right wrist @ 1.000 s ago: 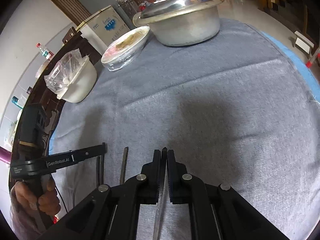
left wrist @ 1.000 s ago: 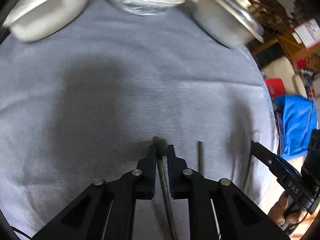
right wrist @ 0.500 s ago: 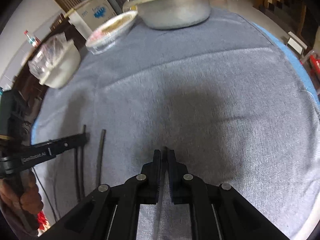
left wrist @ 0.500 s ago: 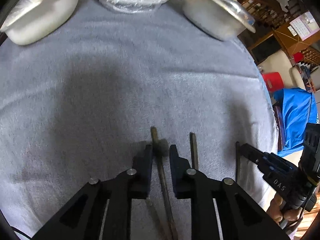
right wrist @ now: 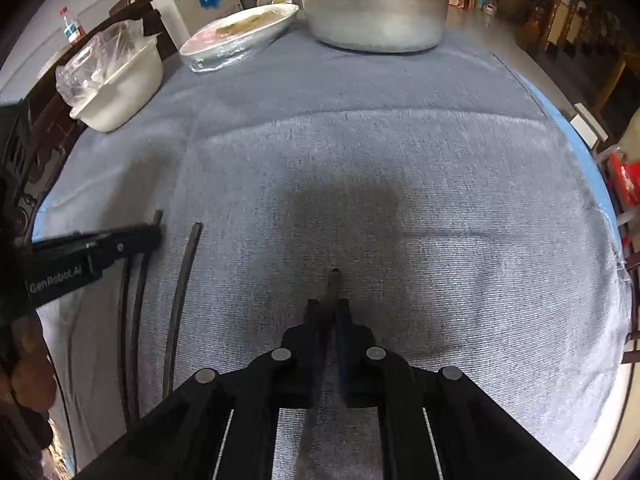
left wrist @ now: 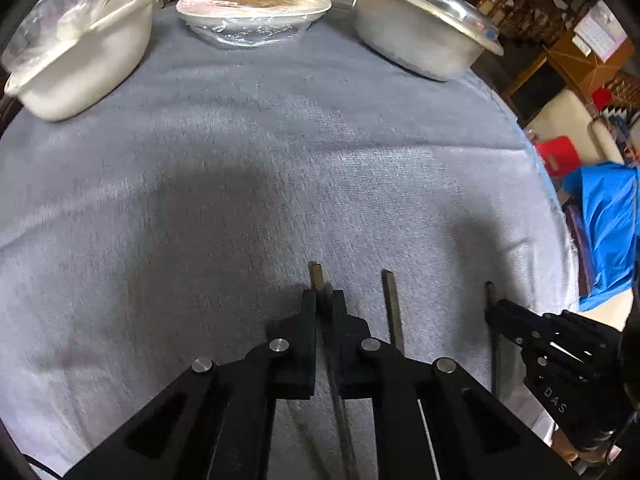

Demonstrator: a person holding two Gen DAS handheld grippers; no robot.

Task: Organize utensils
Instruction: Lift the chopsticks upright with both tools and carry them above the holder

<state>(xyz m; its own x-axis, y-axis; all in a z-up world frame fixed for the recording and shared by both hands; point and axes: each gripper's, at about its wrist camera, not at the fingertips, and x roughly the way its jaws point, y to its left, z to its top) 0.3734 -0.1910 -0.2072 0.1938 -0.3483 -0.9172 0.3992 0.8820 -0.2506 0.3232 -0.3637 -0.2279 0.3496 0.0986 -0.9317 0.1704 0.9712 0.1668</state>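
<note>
Dark chopsticks lie on a grey cloth (left wrist: 280,168). My left gripper (left wrist: 324,300) is shut on one chopstick (left wrist: 316,276), whose tip sticks out past the fingers. A second chopstick (left wrist: 392,312) lies just to its right. My right gripper (right wrist: 328,306) is shut on another chopstick (right wrist: 333,284); it shows at the right in the left wrist view (left wrist: 496,316). In the right wrist view, the left gripper (right wrist: 154,232) is at the left over two chopsticks (right wrist: 136,320), with a loose chopstick (right wrist: 182,292) beside them.
At the far edge stand a white bowl with a plastic bag (left wrist: 80,64), a plate wrapped in film (left wrist: 252,12) and a lidded metal pot (left wrist: 420,32). The cloth's right edge (left wrist: 552,200) drops off toward blue and red items.
The left gripper opened a little around its chopstick half a second ago and is shut on it again. The right gripper's chopstick tip now sticks out further past its fingers.
</note>
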